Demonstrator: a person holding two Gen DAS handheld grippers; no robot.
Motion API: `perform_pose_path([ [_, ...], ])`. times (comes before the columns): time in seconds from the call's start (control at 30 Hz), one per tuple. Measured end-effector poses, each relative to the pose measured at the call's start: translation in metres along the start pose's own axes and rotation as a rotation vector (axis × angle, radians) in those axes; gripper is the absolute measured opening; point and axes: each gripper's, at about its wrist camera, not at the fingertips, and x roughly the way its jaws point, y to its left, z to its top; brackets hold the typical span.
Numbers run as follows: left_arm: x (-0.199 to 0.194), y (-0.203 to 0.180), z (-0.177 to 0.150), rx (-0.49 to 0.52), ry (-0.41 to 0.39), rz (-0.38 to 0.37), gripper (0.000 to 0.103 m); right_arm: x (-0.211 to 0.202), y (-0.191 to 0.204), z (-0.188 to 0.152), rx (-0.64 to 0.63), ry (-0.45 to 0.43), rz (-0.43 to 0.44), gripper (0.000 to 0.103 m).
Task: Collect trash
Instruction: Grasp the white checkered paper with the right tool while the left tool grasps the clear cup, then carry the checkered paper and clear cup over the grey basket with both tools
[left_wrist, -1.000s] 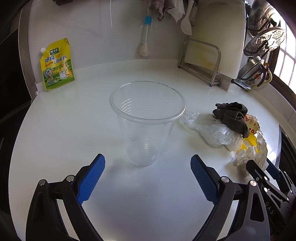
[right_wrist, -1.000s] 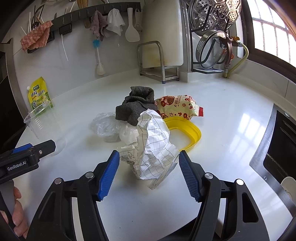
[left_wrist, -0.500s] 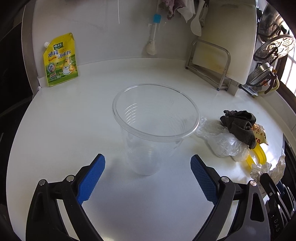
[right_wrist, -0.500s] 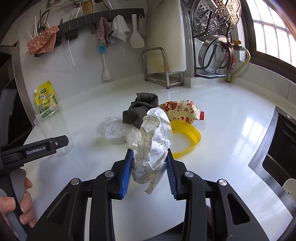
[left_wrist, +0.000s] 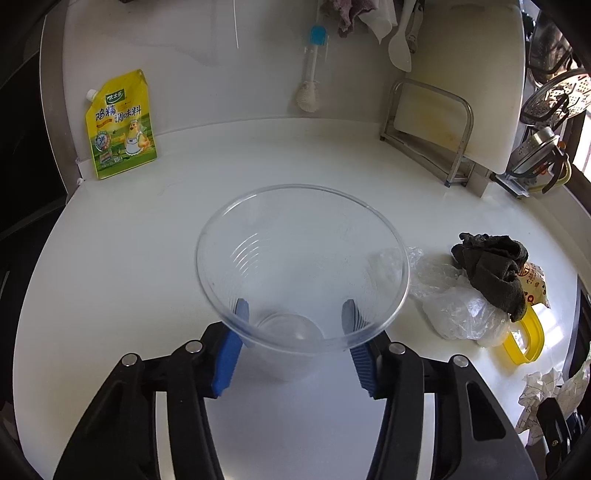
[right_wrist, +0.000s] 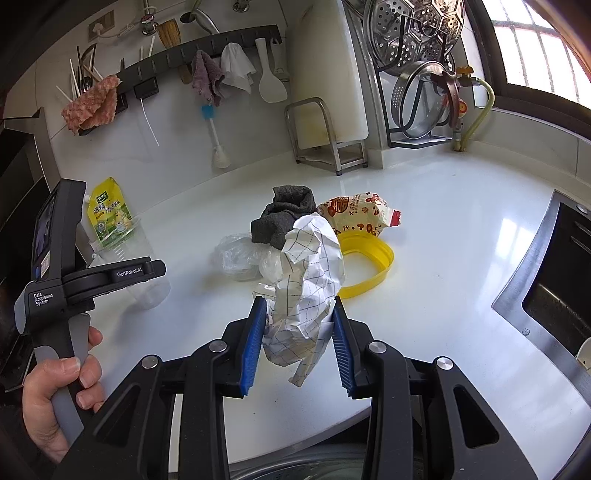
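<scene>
At the lower centre of the left wrist view, the left gripper (left_wrist: 293, 325) clamps the clear plastic cup (left_wrist: 301, 266) between its blue pads, upright on the white counter (left_wrist: 129, 266). In the right wrist view, the right gripper (right_wrist: 297, 325) pinches the crumpled checked paper (right_wrist: 308, 280) at frame centre. Behind it lie a dark cloth (right_wrist: 286, 218), plastic film (right_wrist: 240, 254), snack bag (right_wrist: 356, 214) and yellow lid (right_wrist: 369, 266).

Black hand-held grippers, blue pads
Left hand-held gripper (left_wrist: 293, 334), right hand-held gripper (right_wrist: 298, 332): silver screws, ribbed pads; bare hand (right_wrist: 61, 397) lower left.

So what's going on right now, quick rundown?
Left gripper shut on clear cup. Right gripper shut on crumpled paper. Sock, wrappers still on counter. Nothing blocking.
</scene>
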Motion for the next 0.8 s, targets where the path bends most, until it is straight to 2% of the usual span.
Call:
perform_pose_path([
  [0.3,-0.037,0.000,-0.013,0.032,-0.045,-0.022,0.049,-0.016,0.001,-0.013,0.010,0.009,0.007,0.034],
  [0.53,-0.079,-0.007,-0.048,0.068,-0.057,-0.032,0.049,-0.048,0.003,-0.034,0.010,0.012,-0.004,0.034],
  [0.8,-0.137,-0.027,-0.093,0.140,-0.071,-0.126,0.049,-0.099,-0.008,-0.067,0.031,0.020,-0.030,0.034],
])
